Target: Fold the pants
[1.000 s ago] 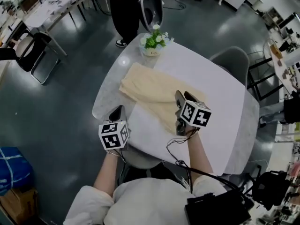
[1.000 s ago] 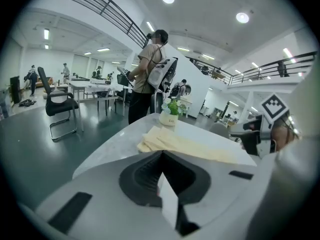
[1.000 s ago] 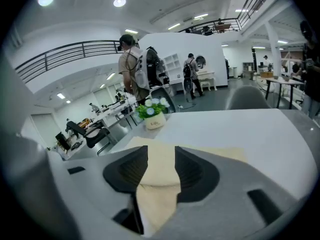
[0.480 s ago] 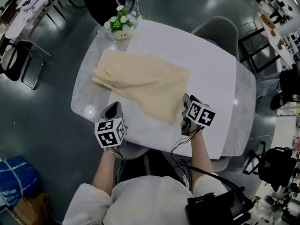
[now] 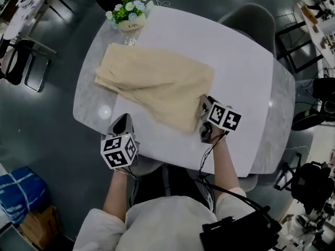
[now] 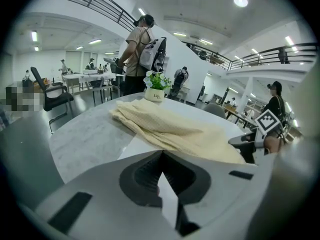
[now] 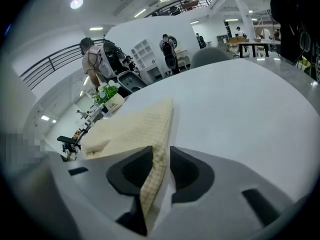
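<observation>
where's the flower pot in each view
Head view: pot at top left, on the table's far edge.
Left gripper view: pot above centre, behind the pants.
Right gripper view: pot at mid left.
Shared landmark: the pants, just before it.

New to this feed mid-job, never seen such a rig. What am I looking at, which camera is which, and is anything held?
No robot: a person holds a two-jaw gripper in each hand; the marker cubes belong to them. One picture comes from a camera on the person's head, looking down. The other two come from cameras riding on each gripper, looking along its jaws. On the white table lie beige pants, with a flower pot at the far edge. The right gripper has just been closing on the pants' near edge; cloth is pinched between its jaws. The left gripper sits by the table's near edge, jaws together, empty.
</observation>
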{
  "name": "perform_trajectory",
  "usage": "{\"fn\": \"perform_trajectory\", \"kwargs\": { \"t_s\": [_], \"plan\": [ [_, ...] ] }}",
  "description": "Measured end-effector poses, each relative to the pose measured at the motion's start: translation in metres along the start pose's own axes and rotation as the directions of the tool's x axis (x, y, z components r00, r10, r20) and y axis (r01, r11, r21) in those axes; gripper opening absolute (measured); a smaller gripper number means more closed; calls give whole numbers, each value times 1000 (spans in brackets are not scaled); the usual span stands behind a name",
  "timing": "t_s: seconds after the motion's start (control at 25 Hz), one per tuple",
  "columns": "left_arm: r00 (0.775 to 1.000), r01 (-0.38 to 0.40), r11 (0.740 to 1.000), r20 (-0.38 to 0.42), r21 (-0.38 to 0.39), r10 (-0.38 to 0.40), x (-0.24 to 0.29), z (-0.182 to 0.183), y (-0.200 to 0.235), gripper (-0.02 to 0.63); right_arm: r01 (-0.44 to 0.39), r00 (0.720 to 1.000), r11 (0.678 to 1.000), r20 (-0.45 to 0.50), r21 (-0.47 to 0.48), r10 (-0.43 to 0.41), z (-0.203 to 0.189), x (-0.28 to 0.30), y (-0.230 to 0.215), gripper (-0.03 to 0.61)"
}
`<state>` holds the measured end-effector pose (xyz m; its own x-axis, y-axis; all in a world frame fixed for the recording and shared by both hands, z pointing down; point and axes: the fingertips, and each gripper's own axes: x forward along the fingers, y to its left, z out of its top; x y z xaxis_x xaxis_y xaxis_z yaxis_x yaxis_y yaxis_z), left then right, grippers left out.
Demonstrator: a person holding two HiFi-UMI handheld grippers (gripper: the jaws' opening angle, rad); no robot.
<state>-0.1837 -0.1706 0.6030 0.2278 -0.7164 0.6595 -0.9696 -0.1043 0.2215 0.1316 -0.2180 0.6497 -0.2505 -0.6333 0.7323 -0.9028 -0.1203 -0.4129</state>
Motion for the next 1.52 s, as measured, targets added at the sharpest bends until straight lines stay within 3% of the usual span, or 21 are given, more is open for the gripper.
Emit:
{"fn": "perform_trajectory", "kwargs": {
  "t_s": [0.16, 0.36, 0.52, 0.88, 0.96, 1.04, 1.28, 1.52],
  "plan": [
    [1000, -9, 1000, -2, 12, 9, 0, -4, -1, 4, -5, 1000, 1000, -13, 8, 5, -2, 5, -2, 95],
    [1000, -13, 1000, -3, 2, 13, -3, -2, 3, 4, -33, 999, 997, 43, 75, 30, 14, -7, 2, 92],
    [1000, -8, 1000, 2, 4, 8, -2, 1, 3, 4, 11, 1000, 1000, -15, 28, -11, 8, 6, -2, 124],
    [1000, -2, 1000, -4, 7, 2, 3, 1, 13, 4, 149, 984, 980, -77, -134, -160, 3, 13, -8, 87],
    [1000, 3, 1000, -3, 5, -3, 3, 2, 14, 4, 147, 984, 979, -85, -140, -160, 4, 13, -5, 84],
    [1000, 8, 1000, 0, -1, -8, 3, 3, 15, 4, 134, 985, 983, -91, -129, -146, 4, 15, -2, 26],
    [1000, 17, 999, 23, -35, -16, -9, 13, 25, 3, 148, 981, 983, -110, -108, -160, 9, 6, 5, 15],
    [997, 21, 997, 76, -80, -15, -30, 42, 52, 3, 115, 990, 979, -64, -171, -128, 36, -30, 61, 14]
  ]
}}
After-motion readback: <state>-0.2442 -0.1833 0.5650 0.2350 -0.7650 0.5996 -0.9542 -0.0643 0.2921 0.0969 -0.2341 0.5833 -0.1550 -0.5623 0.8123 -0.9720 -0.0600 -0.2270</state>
